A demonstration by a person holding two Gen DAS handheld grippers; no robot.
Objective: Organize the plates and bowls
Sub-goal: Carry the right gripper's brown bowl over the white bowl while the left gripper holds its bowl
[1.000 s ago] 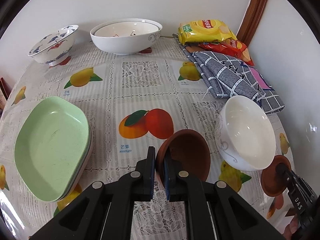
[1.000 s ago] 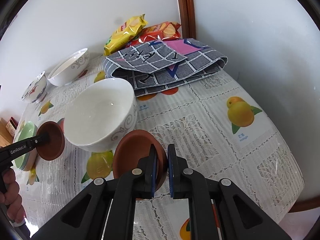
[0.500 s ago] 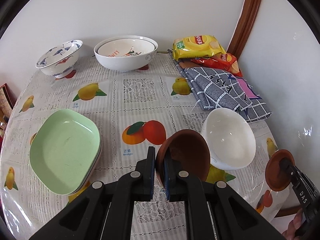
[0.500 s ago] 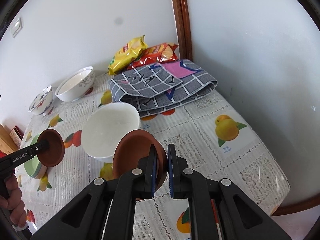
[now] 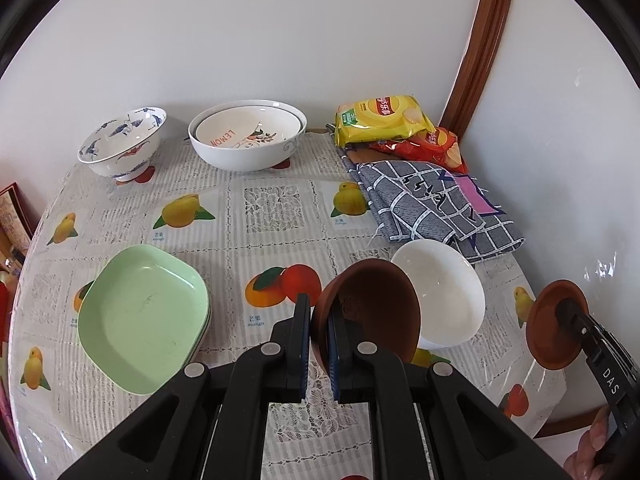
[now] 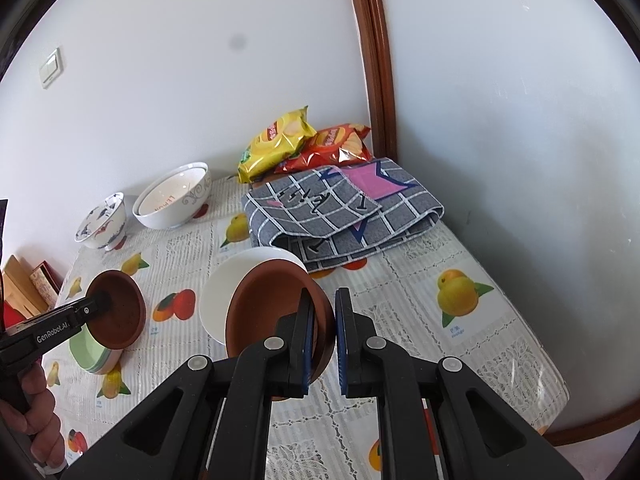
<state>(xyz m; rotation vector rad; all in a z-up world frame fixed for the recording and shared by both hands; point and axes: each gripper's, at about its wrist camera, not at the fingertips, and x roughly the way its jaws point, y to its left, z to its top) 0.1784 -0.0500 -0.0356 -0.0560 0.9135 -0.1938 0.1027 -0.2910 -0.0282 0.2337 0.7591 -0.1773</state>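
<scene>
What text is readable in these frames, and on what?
"GenRobot.AI": arm of the left tool.
"DAS": arm of the right tool.
"LEMON", upside down, last letter partly hidden: inner bowl nested in the large white bowl.
"mango": tablecloth, under the fruit prints.
Yellow chip bag, red chip bag, grey cloth: lettering not legible.

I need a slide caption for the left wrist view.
Left gripper clamps a brown bowl above the fruit-print table.

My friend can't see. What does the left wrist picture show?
The left tongs pinch the rim of a brown bowl above a fruit-print table. Nearby sit a white bowl and green plates.
</scene>
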